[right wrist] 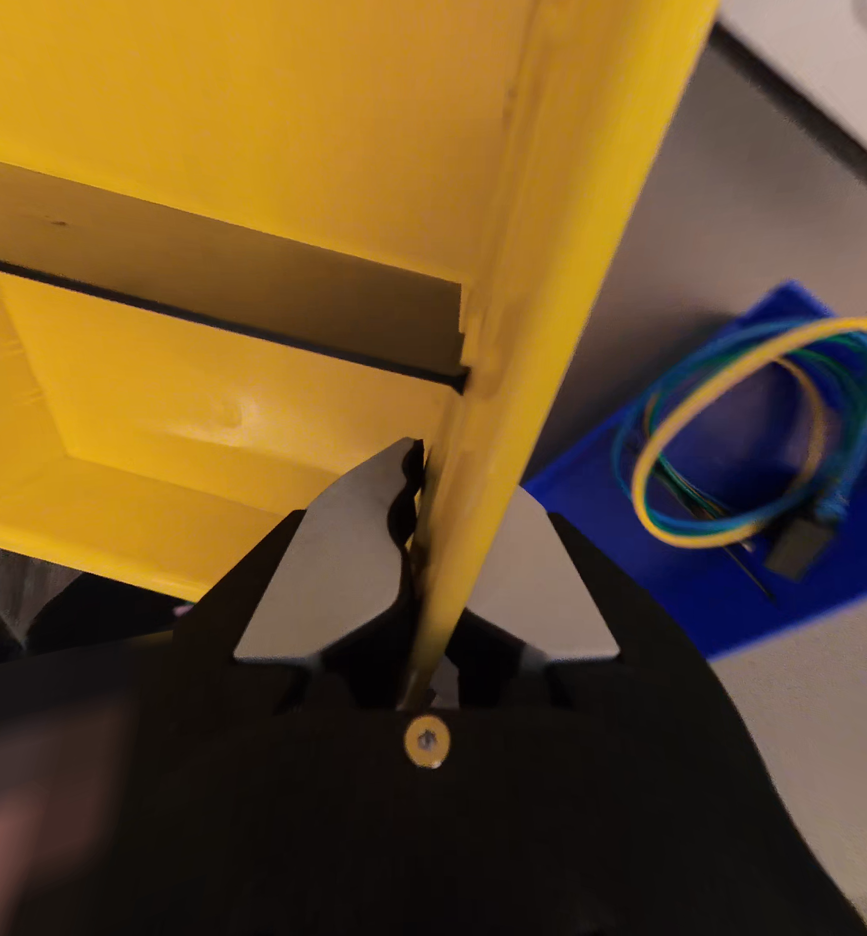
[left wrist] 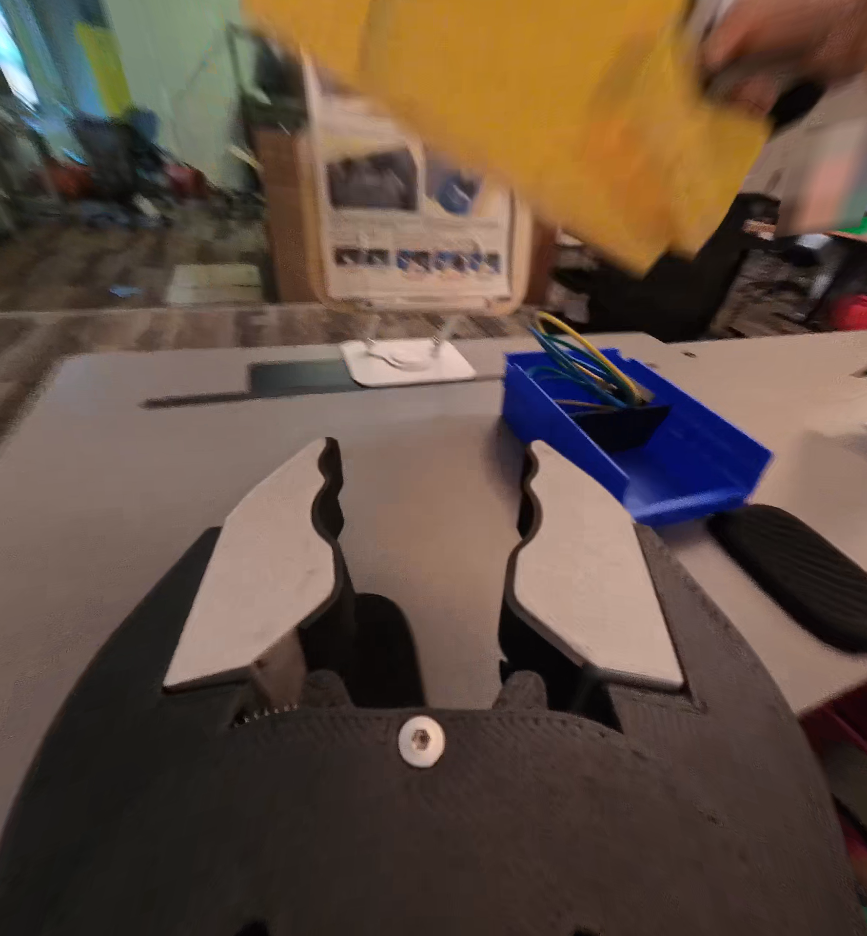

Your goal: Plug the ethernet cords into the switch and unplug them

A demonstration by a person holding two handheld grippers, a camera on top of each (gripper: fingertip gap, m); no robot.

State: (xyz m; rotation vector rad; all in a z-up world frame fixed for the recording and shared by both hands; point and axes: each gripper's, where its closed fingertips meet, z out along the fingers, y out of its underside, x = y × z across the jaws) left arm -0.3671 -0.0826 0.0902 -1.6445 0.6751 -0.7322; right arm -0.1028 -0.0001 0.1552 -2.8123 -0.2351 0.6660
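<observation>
My left gripper (left wrist: 431, 445) is open and empty, low over the grey table (left wrist: 218, 456). To its right stands a blue bin (left wrist: 700, 471) with a coil of blue, green and yellow cords (left wrist: 578, 364) and a black piece (left wrist: 619, 425) in it. My right gripper (right wrist: 464, 471) is shut on the side wall of a yellow bin (right wrist: 269, 126), one finger (right wrist: 350, 532) inside it and one outside. The yellow bin shows blurred in the air at the top of the left wrist view (left wrist: 548, 126). The blue bin (right wrist: 674, 597) with the cords (right wrist: 755, 420) lies below it to the right.
A white stand base (left wrist: 406, 362) with a printed board (left wrist: 411, 223) stands at the table's far edge. A black ribbed oval object (left wrist: 801, 577) lies by the blue bin. A hand (left wrist: 801, 45) shows at the top right. A white sheet (right wrist: 837, 66) lies on the table. Some 30 cm of space lies between my two pairs of fingers.
</observation>
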